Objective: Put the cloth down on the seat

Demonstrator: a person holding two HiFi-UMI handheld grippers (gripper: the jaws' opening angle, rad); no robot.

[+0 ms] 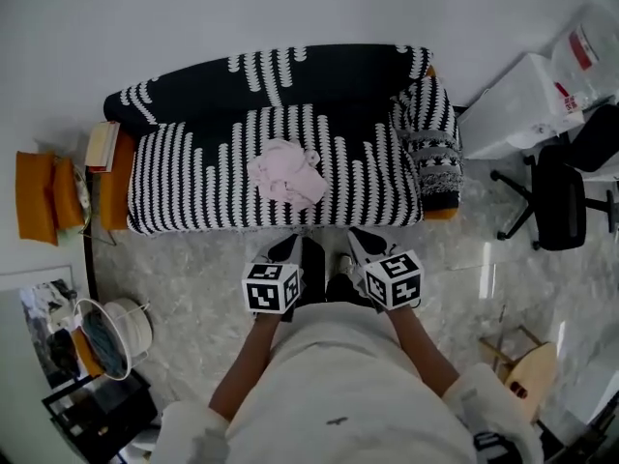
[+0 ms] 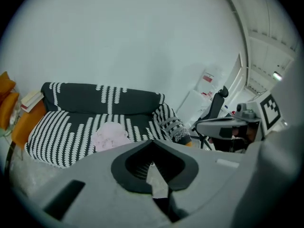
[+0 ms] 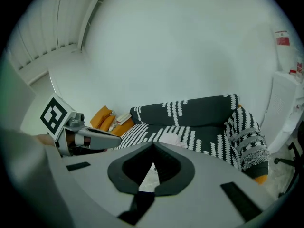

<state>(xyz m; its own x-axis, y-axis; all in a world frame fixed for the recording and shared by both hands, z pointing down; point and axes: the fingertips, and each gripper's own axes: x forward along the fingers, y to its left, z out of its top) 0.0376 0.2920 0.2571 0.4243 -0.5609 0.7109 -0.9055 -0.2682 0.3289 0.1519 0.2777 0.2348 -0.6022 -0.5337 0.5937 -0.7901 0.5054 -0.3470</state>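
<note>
Both tongs are empty with jaws pressed together. The left gripper and right gripper sit side by side on outstretched forearms, tilted down toward 12 o'clock. At 12 o'clock from them, well apart, a crumpled pale pink cloth lies mid-seat on the black-and-white striped sofa. From above, a dark shape between the grippers obscures their tips.

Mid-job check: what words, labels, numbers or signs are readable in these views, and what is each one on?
No text reads clearly.
Red label on the white bag: print too blurred to read.
Marker cubes: black-and-white square patterns, no words.
Book: too small to read.
</note>
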